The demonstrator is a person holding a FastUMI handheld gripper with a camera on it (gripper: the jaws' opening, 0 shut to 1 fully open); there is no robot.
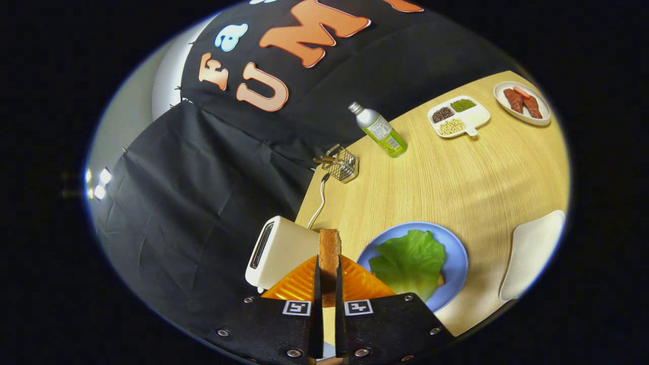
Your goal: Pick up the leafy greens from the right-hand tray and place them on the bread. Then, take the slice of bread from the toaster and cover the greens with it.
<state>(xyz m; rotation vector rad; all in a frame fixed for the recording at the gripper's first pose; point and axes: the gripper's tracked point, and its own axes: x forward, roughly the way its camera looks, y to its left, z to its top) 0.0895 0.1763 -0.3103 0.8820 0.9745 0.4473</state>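
Gripper view: jaws of the gripper (326,284) clamped on bread slice (329,253), held edge-up.
Toaster (276,253) sits at tabletop (456,172) edge beside it; leafy greens (409,261) lie on blue plate (459,258), covering bread beneath.

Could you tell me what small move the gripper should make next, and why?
Probably carry the bread slice across to above the blue plate: the gripper is shut on it, clear of the toaster, and the leafy greens already lie there uncovered.
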